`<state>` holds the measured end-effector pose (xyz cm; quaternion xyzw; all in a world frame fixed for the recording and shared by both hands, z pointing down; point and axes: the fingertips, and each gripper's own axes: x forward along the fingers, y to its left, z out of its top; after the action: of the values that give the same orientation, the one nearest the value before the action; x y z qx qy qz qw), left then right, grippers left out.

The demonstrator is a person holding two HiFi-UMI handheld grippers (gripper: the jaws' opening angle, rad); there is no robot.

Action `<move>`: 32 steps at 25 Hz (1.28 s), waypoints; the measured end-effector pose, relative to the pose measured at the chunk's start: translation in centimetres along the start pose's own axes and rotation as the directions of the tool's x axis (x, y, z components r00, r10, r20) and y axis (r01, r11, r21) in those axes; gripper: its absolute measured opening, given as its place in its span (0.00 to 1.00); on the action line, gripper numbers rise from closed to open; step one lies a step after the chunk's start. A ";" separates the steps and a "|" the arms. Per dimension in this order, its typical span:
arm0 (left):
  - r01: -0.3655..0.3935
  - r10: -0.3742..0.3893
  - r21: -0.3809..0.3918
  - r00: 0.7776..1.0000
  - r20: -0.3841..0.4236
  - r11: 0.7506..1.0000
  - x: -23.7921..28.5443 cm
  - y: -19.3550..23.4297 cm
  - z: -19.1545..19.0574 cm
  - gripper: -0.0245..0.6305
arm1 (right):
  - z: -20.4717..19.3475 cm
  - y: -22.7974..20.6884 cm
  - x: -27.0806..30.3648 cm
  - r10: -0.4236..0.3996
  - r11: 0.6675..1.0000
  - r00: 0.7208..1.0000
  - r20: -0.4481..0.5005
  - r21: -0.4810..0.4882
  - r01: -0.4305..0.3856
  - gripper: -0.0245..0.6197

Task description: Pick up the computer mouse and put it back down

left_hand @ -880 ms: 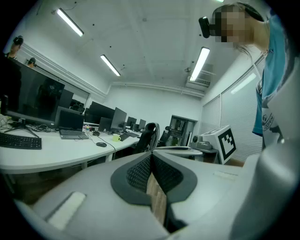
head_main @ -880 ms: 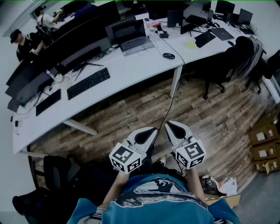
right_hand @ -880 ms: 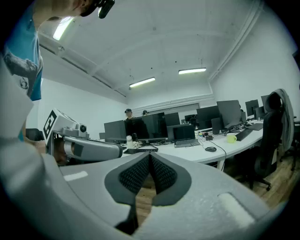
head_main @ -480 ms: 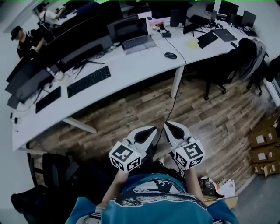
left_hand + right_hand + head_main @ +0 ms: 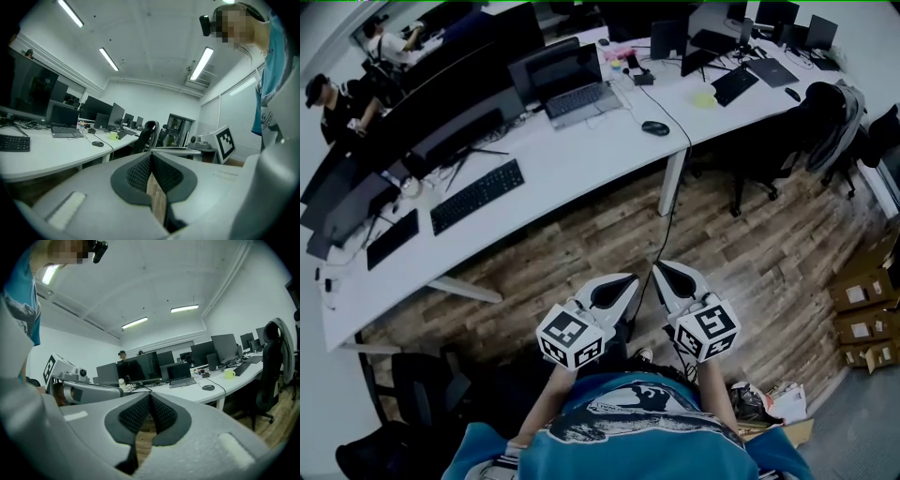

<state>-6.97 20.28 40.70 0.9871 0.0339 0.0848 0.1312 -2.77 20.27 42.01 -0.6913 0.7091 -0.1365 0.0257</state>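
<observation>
A black computer mouse (image 5: 655, 127) lies on the long white desk (image 5: 572, 159), its cable running off the desk's front edge; it also shows as the mouse (image 5: 97, 144) and the mouse (image 5: 208, 387) in the gripper views. Both grippers are held side by side over the wooden floor, well short of the desk. My left gripper (image 5: 628, 279) is shut with nothing in it, its tips (image 5: 151, 154) meeting. My right gripper (image 5: 658, 266) is shut too, empty, tips (image 5: 149, 396) together.
On the desk stand a laptop (image 5: 563, 82), a black keyboard (image 5: 477, 195), monitors (image 5: 431, 112) and a yellow mug (image 5: 708, 96). A black office chair (image 5: 811, 127) stands at the right. Cardboard boxes (image 5: 862, 319) line the right wall. People sit at the far left (image 5: 333, 94).
The view has shifted slightly: the desk and mouse sit a little further left and higher in the picture. Both grippers stay shut, side by side.
</observation>
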 end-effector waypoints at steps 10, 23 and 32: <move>0.030 -0.030 0.014 0.999 0.023 0.999 2.5 9.8 5.2 0.06 | 3.6 -3.6 9.3 -0.033 0.999 0.999 -0.011 0.002 0.033 0.04; 0.078 -0.078 0.001 0.997 0.009 0.997 3.7 21.6 8.1 0.06 | 4.8 -5.9 19.7 -0.111 0.994 0.993 -0.042 0.014 0.111 0.04; 0.112 -0.112 -0.054 0.994 -0.002 0.992 6.2 23.7 7.4 0.06 | 4.1 -9.0 21.0 -0.154 0.987 0.983 -0.101 0.022 0.157 0.04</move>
<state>1.53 -3.92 40.90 0.9796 0.0872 0.0806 0.1624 5.98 -1.16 43.32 -0.7364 0.6513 -0.1827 -0.0099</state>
